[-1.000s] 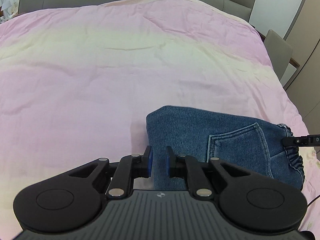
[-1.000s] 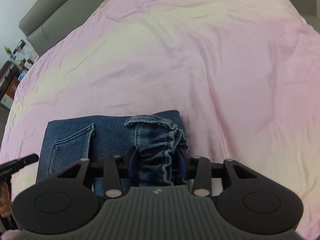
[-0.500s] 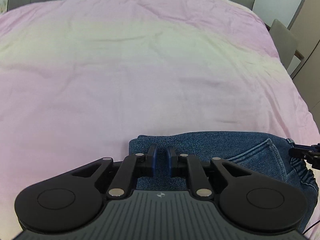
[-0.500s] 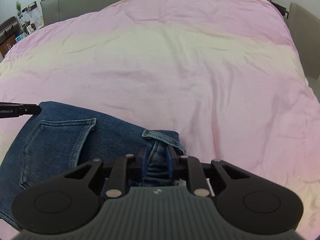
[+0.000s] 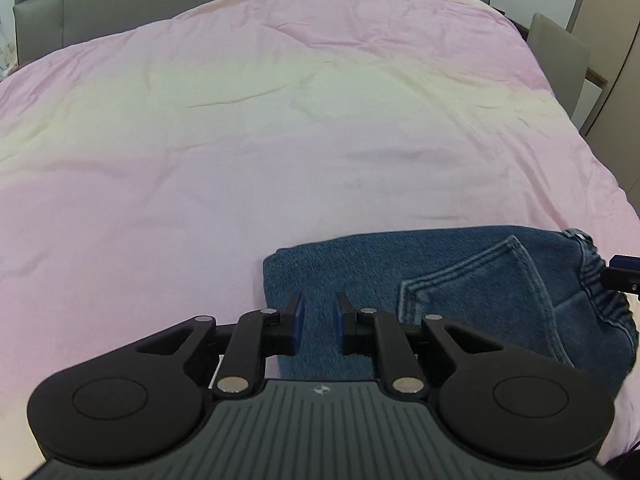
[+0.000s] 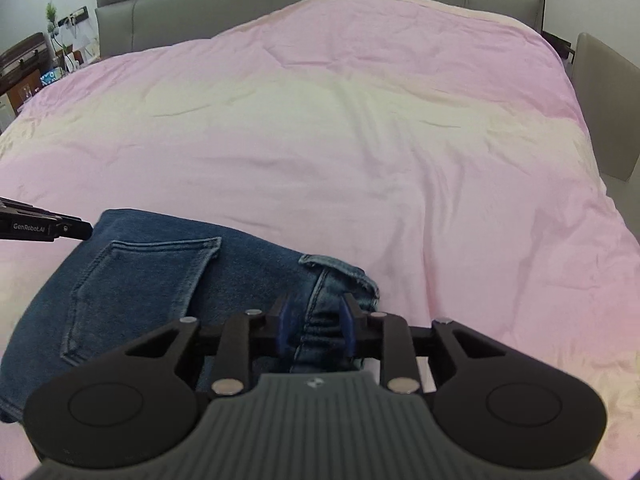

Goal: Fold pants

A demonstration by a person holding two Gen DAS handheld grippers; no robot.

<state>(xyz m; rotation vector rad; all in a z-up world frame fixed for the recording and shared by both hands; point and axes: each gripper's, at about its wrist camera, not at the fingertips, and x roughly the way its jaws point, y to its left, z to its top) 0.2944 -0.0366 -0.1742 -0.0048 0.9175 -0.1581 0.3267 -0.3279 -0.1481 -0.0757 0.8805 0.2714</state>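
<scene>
Folded blue denim pants (image 5: 420, 280) lie on the pink bed cover near its front edge, back pocket up. My left gripper (image 5: 319, 312) hovers over the folded left end with a narrow gap between its blue pads; nothing is clamped. In the right wrist view the pants (image 6: 160, 280) fill the lower left. My right gripper (image 6: 314, 322) sits at the elastic waistband (image 6: 324, 312), which lies between its pads, and the pads stand a little apart around it. The left gripper's tip (image 6: 60, 229) shows at the pants' far corner.
The pink and cream bed cover (image 5: 280, 140) stretches ahead to a grey headboard (image 6: 280, 4). A grey chair (image 5: 560, 56) stands right of the bed. A shelf with a plant (image 6: 52, 40) is at the far left.
The right gripper's pads have spread apart around the waistband, which lies flatter on the stack. The left gripper's pads have widened slightly. Both views have shifted a little over the pants.
</scene>
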